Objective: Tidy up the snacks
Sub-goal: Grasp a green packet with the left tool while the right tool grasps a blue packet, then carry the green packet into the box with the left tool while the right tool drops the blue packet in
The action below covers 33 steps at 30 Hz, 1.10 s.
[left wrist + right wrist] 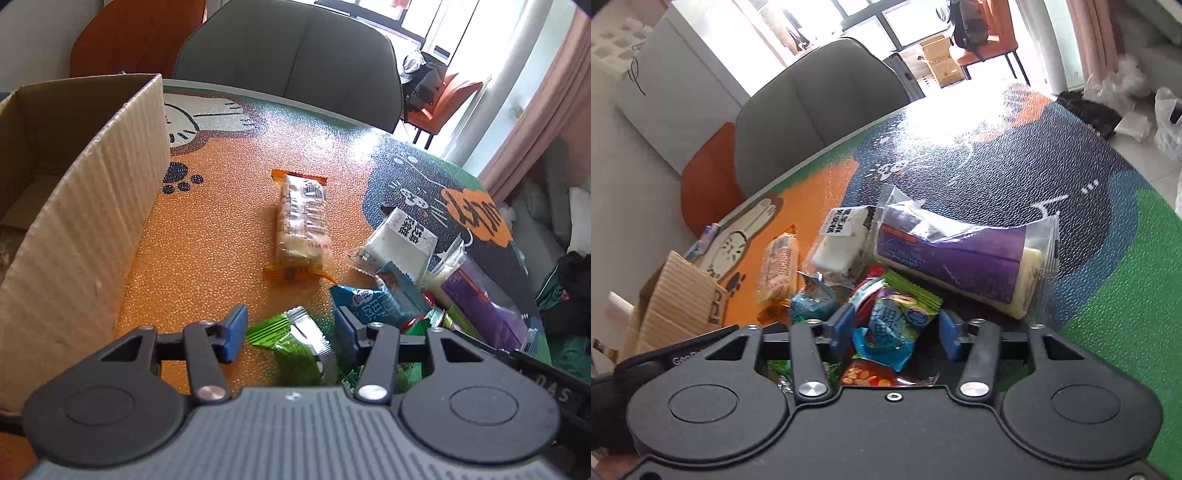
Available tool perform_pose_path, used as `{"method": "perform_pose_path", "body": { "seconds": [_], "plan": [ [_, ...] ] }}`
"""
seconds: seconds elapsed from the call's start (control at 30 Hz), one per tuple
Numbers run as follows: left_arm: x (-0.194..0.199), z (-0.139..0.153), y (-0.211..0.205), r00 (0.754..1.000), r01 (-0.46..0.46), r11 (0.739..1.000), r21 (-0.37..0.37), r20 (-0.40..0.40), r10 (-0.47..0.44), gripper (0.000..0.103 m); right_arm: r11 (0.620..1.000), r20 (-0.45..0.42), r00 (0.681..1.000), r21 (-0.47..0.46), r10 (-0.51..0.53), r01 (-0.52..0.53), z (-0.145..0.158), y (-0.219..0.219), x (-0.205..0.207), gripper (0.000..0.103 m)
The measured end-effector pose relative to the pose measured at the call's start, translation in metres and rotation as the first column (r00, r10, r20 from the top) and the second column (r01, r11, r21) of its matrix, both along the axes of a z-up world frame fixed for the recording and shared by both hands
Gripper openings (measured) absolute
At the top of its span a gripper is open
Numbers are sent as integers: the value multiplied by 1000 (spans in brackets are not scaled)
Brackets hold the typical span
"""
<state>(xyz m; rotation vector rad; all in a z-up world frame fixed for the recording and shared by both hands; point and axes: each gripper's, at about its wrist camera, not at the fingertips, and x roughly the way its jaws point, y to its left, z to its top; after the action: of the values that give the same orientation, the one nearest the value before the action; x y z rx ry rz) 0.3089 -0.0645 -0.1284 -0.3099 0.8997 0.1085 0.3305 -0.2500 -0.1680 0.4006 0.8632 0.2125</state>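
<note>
Left wrist view: cardboard box (85, 206) filling the left side, open-topped, its corrugated wall running from upper centre down to lower left. Grey chair (291, 62) behind the table's far edge, patterned tablecloth (221, 206) underneath everything. Orange-ended wafer pack (301, 225) alone at frame centre, long axis running up and down the frame, near end towards the left gripper (291, 328). Left gripper spread, blue pads on either side of a green packet (291, 343) at lower centre, left pad apart from it; contact on the right pad unclear. Heap crowding the lower right: teal packet (369, 301), white packet (400, 240), purple-sleeved roll (484, 299).

Right wrist view: right gripper (894, 328) spread over the heap, a blue-and-green packet (894, 325) between the pads with gaps on both sides. Red packet (871, 374) beneath. Purple-sleeved roll just beyond, long axis running left to right and tilted down to the right, cream end at right. White packet at its left end, wafer pack further left, box corner at lower left.
</note>
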Motion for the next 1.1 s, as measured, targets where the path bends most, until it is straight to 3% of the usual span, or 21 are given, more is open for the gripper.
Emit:
{"method": "perform_pose_path", "body": {
  "seconds": [0.03, 0.13, 0.63, 1.1],
  "plan": [
    [-1, 0, 1, 1000, 0, 1000, 3, -1, 0, 43, 1000, 0, 1000, 6, 1, -1, -1, -2, -1, 36],
    [-4, 1, 7, 1000, -4, 1000, -29, 1, 4, 40, 1000, -4, 1000, 29, -2, 2, 0, -8, -4, 33],
    [-37, 48, 15, 993, 31, 998, -52, 119, -25, 38, 999, 78, 997, 46, -4, 0, 33, -6, -32, 31],
    [-70, 91, 39, 978, 39, 999, -33, 205, -31, 38, 996, 149, 987, 49, 63, -71, 68, 30, -49, 31]
  ]
}}
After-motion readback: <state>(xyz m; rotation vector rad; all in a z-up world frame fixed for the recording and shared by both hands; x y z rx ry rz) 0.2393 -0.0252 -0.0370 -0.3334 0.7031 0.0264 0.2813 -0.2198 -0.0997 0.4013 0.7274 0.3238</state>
